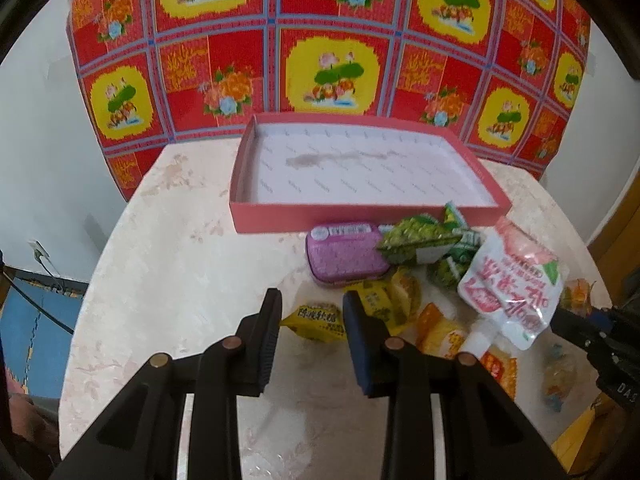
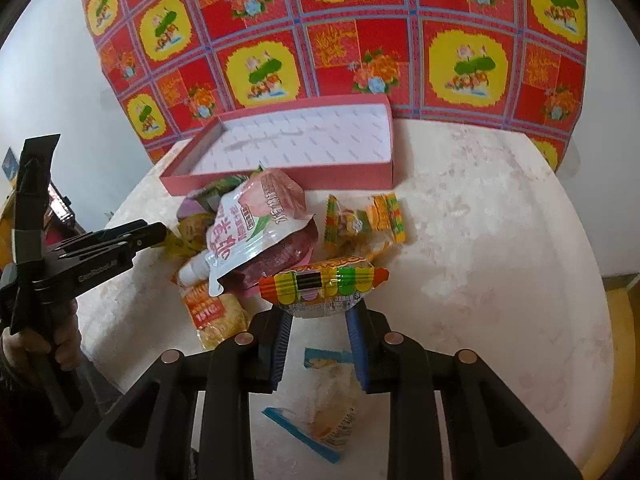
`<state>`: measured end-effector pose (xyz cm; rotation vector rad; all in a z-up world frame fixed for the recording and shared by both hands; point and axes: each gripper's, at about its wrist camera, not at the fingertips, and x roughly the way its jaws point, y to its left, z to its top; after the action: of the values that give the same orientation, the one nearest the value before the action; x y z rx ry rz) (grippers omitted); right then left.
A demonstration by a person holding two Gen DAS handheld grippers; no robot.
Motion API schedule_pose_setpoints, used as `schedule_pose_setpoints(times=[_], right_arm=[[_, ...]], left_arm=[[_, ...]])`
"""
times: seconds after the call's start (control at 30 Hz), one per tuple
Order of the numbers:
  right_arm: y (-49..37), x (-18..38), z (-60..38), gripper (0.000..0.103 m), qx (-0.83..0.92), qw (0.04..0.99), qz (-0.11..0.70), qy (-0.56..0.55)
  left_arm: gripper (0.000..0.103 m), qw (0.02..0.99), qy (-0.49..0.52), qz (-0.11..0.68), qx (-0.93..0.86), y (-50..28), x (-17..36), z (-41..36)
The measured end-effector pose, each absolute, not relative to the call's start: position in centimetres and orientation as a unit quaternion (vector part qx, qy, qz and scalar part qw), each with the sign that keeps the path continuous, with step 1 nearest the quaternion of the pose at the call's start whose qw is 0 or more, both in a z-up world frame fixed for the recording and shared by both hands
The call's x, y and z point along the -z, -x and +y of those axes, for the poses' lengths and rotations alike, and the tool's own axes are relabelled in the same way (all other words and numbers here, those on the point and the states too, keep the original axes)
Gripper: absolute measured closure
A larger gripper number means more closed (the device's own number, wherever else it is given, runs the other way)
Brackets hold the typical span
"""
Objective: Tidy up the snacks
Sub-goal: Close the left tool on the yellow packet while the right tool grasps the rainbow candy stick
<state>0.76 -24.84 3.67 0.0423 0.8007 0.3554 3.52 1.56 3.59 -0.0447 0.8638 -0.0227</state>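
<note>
Because the left gripper [image 1: 310,320] pinches only the edge of a small yellow candy packet [image 1: 316,322] at lower centre of the left wrist view, the wrapper could slip free on the way to the empty pink box [image 1: 360,222] at upper centre; the right gripper shows only at the right edge. In the right wrist view, the right gripper [image 2: 318,314], nearly closed, clamps a striped candy pack [image 2: 322,282] at centre by its lower edge, so it may tilt out; a blue-edged packet [image 2: 320,420] lies below on the surface [image 2: 500,260], unseen in the left view.
</note>
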Motion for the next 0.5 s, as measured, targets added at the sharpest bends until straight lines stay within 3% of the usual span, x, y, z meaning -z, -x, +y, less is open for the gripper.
schedule_pose_setpoints(times=[0.5], right_arm=[[-0.9,-6.7,-25.6,0.075,-0.175,0.919,0.352,-0.032]], left_arm=[[0.07,0.919,0.03,0.393,0.007,-3.8,-7.2,1.6]])
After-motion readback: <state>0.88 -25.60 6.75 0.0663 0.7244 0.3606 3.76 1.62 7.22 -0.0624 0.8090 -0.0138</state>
